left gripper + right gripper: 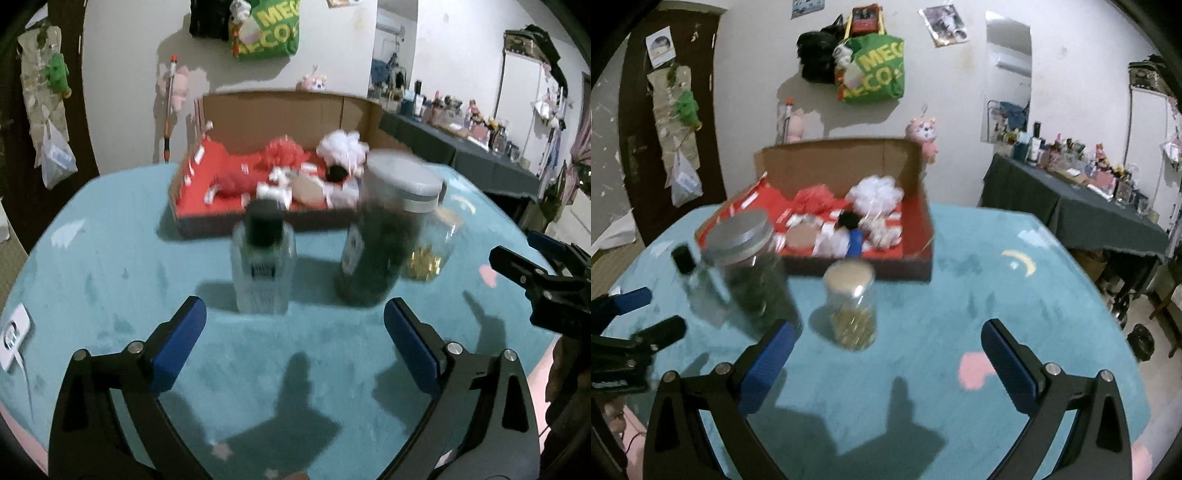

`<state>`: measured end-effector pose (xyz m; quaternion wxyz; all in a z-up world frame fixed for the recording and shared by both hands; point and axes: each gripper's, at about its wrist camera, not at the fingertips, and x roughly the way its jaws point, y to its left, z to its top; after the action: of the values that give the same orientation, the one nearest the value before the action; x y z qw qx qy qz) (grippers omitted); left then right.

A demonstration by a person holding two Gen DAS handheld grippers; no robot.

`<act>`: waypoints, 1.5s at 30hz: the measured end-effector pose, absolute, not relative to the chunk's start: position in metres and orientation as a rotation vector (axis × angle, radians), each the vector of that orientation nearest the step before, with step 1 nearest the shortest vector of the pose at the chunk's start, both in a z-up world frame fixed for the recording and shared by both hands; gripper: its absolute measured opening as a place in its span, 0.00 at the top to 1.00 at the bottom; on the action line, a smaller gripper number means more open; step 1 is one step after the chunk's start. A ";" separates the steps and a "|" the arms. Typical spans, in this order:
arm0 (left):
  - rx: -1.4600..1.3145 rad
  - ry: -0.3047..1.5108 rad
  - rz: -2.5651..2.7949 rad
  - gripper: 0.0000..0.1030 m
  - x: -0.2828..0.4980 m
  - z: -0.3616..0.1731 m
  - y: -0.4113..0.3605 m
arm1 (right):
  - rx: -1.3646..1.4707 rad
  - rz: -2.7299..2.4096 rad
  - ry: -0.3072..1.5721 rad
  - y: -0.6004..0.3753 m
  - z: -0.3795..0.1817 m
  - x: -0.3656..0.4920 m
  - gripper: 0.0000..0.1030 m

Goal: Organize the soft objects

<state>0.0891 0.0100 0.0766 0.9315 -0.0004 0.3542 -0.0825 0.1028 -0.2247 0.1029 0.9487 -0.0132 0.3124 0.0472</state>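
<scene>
An open cardboard box (288, 110) (916, 206) with a red lining stands at the far side of a teal blanket. It holds a white mesh puff (343, 147) (875, 195), a red mesh puff (284, 149) (814, 197), a round tan pad (308, 188) (801, 236), a black ball (337, 172) (848, 220) and small white pieces. My left gripper (293, 343) is open and empty, close in front of a clear bottle (263, 258). My right gripper (886, 360) is open and empty, in front of a small glass jar (851, 306).
A tall dark jar with a grey lid (384, 229) (750, 273) and the clear black-capped bottle (698, 288) stand between the grippers and the box. A cluttered dark table (1071, 206) is at the right. A white power strip (13, 332) lies at the left.
</scene>
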 end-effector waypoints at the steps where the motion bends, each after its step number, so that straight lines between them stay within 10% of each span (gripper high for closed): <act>1: -0.001 0.737 -0.168 0.04 0.089 0.071 0.009 | -0.028 0.103 0.649 -0.222 0.096 0.102 0.00; 45: 0.010 0.891 -0.026 0.00 0.115 0.008 -0.008 | -0.014 0.092 0.878 -0.212 0.026 0.132 0.00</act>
<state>0.1151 -0.0078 0.0079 0.9023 0.0049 0.4309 -0.0124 0.1320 -0.2116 0.0261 0.9041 -0.0068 0.4250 0.0444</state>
